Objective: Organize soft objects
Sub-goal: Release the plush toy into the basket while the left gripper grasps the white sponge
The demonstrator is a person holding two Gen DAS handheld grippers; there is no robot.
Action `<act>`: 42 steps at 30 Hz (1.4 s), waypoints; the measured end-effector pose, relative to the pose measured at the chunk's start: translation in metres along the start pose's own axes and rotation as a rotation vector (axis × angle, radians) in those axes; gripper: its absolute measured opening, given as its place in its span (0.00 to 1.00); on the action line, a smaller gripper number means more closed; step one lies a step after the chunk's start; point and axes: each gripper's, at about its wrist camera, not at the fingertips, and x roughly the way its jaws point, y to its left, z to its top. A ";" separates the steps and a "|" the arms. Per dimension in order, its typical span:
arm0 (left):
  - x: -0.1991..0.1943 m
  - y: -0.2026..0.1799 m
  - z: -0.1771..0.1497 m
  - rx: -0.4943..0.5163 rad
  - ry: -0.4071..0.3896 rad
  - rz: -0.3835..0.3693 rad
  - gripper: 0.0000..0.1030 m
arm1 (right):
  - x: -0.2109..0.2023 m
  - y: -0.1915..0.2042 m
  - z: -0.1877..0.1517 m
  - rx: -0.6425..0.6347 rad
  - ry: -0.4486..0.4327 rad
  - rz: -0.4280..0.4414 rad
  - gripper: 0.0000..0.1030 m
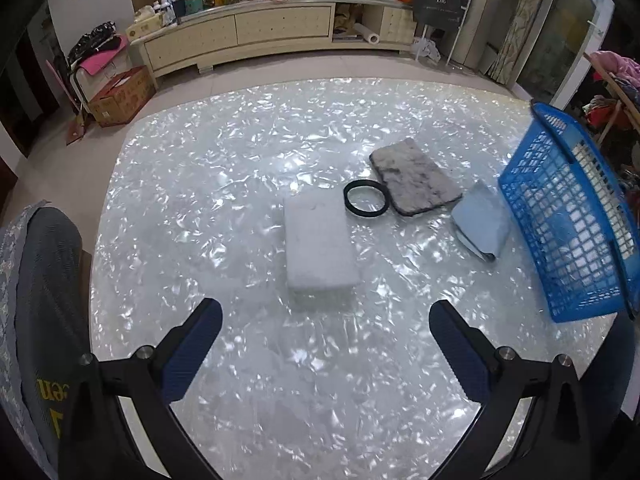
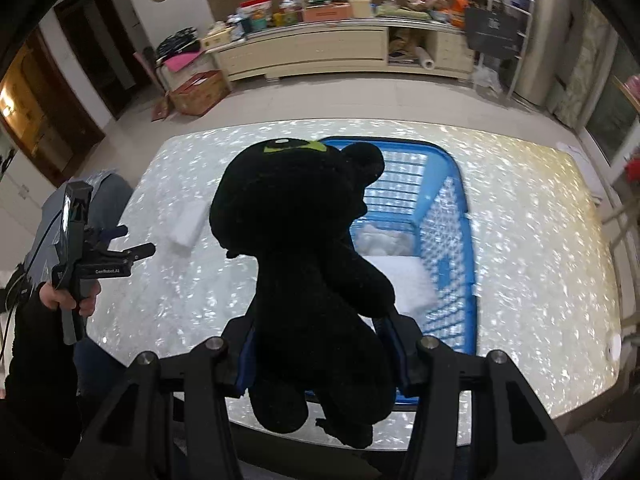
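Note:
My right gripper (image 2: 320, 356) is shut on a black plush toy (image 2: 304, 248) and holds it above the near end of the blue basket (image 2: 460, 240), which has white soft items inside. My left gripper (image 1: 326, 332) is open and empty, just short of a white foam block (image 1: 320, 240) on the table. Beyond the block lie a black ring band (image 1: 366, 199), a grey fuzzy pad (image 1: 416, 178) and a folded light blue cloth (image 1: 482, 222). The blue basket (image 1: 572, 216) stands at the right. The left gripper (image 2: 132, 246) also shows in the right wrist view.
The glossy white table (image 1: 240, 168) ends close to me. A chair back (image 1: 44, 300) stands at the left. A long cabinet (image 1: 256, 32) with clutter and a cardboard box (image 1: 120, 96) are across the floor.

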 end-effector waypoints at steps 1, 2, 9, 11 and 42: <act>0.005 0.001 0.003 -0.001 0.007 0.004 1.00 | 0.001 -0.005 0.000 0.011 0.000 -0.006 0.48; 0.011 0.003 0.005 -0.005 0.014 0.006 1.00 | 0.003 -0.004 0.004 0.017 0.001 -0.010 0.48; 0.049 0.013 0.026 -0.037 0.059 0.013 1.00 | 0.006 -0.017 0.007 0.052 0.019 -0.032 0.48; 0.061 0.015 0.031 -0.040 0.074 0.019 1.00 | 0.008 -0.020 0.007 0.056 0.023 -0.035 0.48; 0.119 0.022 0.055 -0.021 0.134 0.066 0.73 | 0.053 -0.029 0.031 0.080 0.100 -0.044 0.48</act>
